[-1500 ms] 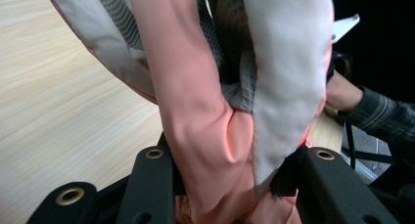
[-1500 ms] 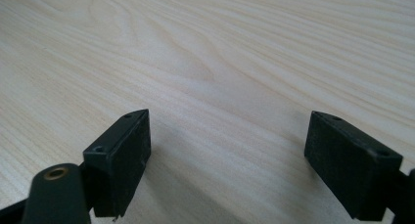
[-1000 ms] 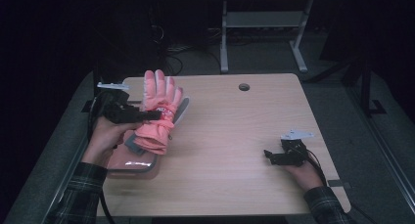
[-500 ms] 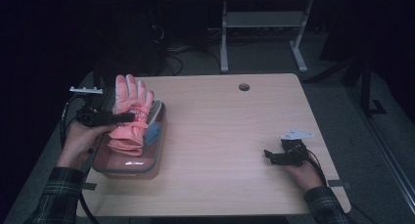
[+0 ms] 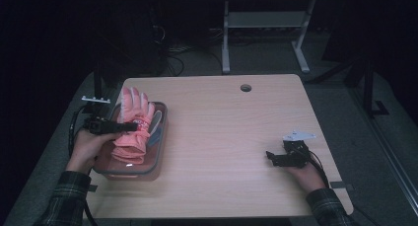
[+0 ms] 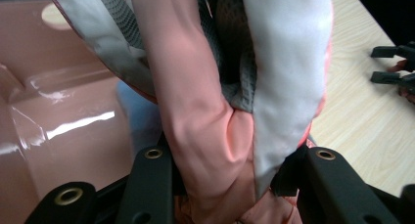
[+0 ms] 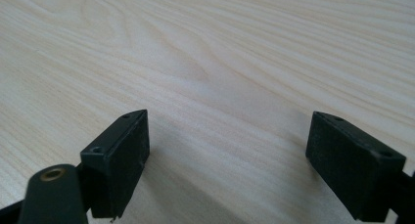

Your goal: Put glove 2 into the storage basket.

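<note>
One pink glove was there, its fingers toward the far edge of the table; one clear bin sat at the table's left edge, beneath the glove; one blue item lay in that bin, what it was could not be told; two grippers were counted, the left gripper and the right gripper; one round hole lay near the far edge.

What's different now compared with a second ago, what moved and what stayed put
The left hand-held gripper, clamped on the pink glove throughout, carried it left and down, from above the table beside the clear bin to over the bin, its cuff end now low inside. The right hand-held gripper stayed resting open on the table near the right edge, and the bin kept its place.
</note>
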Demonstrator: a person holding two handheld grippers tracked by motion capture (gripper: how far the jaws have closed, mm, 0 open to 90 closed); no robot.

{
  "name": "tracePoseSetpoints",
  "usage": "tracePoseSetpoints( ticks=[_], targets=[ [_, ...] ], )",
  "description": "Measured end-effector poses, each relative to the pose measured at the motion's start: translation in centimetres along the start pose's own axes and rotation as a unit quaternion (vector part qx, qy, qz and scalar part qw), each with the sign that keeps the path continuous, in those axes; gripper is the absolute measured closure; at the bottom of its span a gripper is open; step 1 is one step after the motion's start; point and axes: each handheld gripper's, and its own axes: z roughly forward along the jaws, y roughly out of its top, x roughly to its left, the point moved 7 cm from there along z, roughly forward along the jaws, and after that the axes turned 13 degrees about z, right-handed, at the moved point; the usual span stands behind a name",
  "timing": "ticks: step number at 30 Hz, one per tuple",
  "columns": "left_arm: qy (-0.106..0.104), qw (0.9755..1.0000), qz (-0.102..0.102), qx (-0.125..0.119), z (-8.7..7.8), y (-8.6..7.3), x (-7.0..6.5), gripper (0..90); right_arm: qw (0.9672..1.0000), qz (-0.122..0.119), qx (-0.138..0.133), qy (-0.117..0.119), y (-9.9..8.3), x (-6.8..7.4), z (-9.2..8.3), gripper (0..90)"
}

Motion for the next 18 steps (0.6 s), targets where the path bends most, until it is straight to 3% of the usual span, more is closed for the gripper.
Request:
tracePoseSetpoints(
  ticks=[11, 14, 18],
  targets=[
    [-0.014, 0.9994, -0.015, 0.030, 3.0, -1.2, 0.2, 60.3, 1.0000, 0.000, 0.000, 0.000, 0.0, 0.0, 0.0, 16.1],
    [-0.013, 0.9986, -0.013, 0.050, 3.9, -1.7, 0.3, 59.8, 1.0000, -0.001, 0.000, 0.000, 0.0, 0.0, 0.0, 16.1],
    [-0.013, 0.9985, -0.013, 0.052, 4.5, -2.0, 0.3, 59.6, 1.0000, -0.001, 0.000, 0.000, 0.0, 0.0, 0.0, 16.1]
  ],
)
